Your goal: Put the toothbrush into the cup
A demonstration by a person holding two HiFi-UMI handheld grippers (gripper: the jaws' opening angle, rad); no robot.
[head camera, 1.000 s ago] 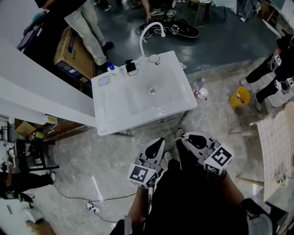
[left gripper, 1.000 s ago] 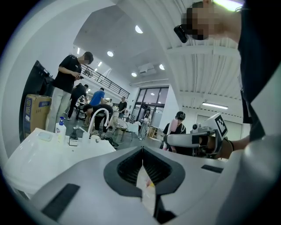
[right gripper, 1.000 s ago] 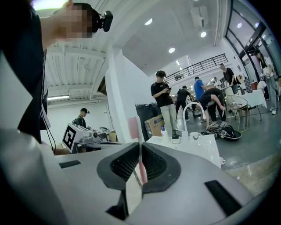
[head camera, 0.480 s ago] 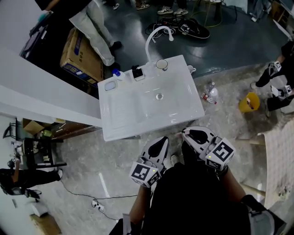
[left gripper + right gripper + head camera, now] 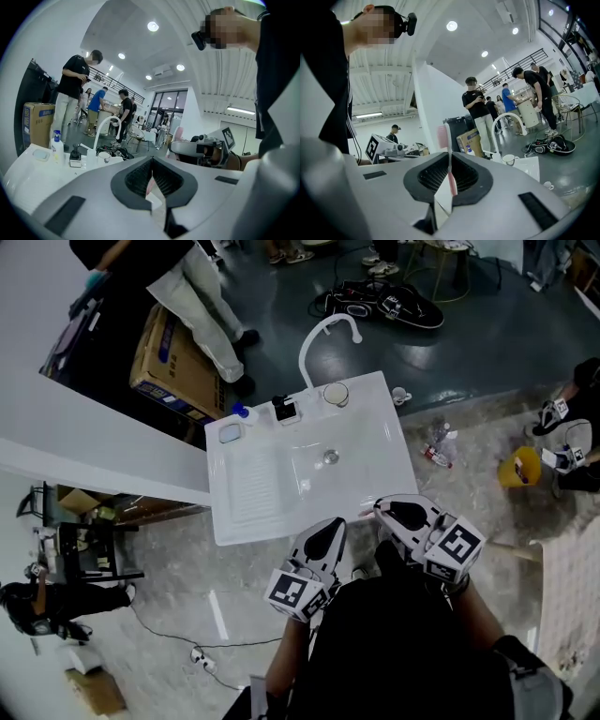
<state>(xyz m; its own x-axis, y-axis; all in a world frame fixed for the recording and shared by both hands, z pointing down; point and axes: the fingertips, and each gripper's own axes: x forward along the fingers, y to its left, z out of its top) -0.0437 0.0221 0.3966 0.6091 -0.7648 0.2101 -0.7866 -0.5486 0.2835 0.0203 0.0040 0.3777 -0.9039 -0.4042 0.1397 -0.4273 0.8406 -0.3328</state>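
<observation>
A pink toothbrush stands upright between the jaws of my right gripper, which is shut on its handle. The white cup sits on the back rim of the white sink unit, beside the curved white faucet. In the head view my right gripper hangs over the sink's front right corner. My left gripper is just short of the front edge. Its jaws meet in the left gripper view, with nothing held. That view also shows the cup far ahead.
A black soap dispenser, a blue-capped bottle and a soap dish line the sink's back edge. A cardboard box and standing people are behind the sink. A yellow bucket sits on the floor at right.
Both grippers have moved forward to the sink; its front edge now lies right at them. The toothbrush stays in the right gripper.
</observation>
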